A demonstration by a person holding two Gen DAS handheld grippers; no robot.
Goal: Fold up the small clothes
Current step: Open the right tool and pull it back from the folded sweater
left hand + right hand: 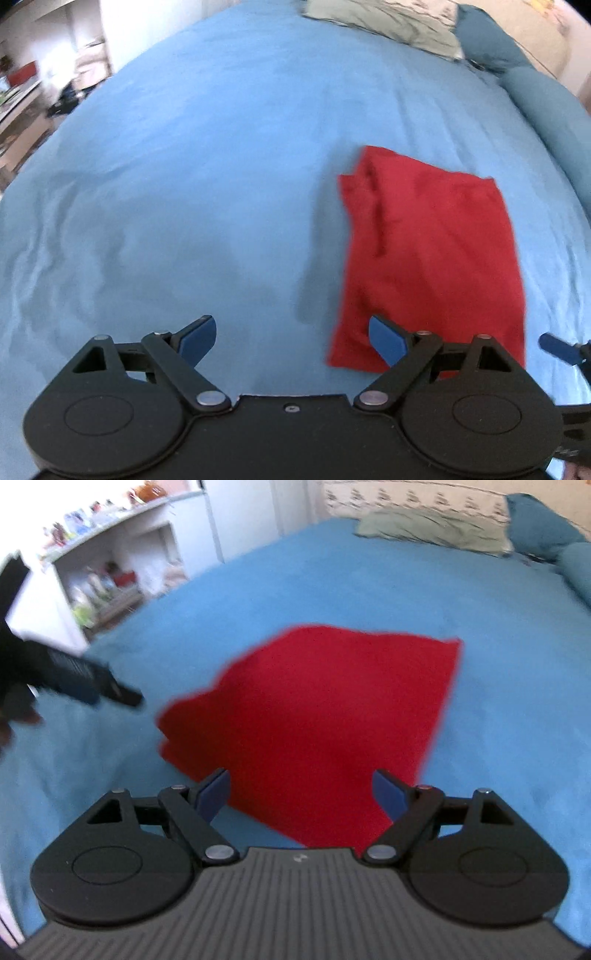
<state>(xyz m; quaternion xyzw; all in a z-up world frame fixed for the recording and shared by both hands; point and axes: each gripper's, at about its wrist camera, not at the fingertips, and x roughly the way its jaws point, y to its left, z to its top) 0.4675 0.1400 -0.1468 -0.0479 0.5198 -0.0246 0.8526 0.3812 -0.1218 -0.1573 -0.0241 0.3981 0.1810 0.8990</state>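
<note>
Left wrist view showed the left gripper (291, 338) with its blue-padded fingers (197, 339) spread wide and nothing between them, held above a blue bedsheet (184, 166). A red garment (432, 251) lay flat on the sheet to the right of that gripper, folded into a rough rectangle, with a bunched crease running down its left side. The right-hand finger pad of the left gripper overlapped the garment's near left corner in the picture; whether it touched the cloth could not be told. At the right edge of this view, a blue fingertip of the right gripper (557, 349) poked in, just beside the garment's near right corner.

From the right wrist view, the right gripper (301, 794) was likewise spread apart and empty, with the red garment (325, 716) lying directly ahead of and partly between its fingers (214, 794). The left gripper (122, 696) appeared blurred at the left, over the sheet and near the garment's left edge but apart from it.

At the far end of the bed lay a grey-green pillow (388, 24) and a teal pillow (487, 37) beside it. White shelves (110, 572) holding blurred items stood beyond the bed's left side.
</note>
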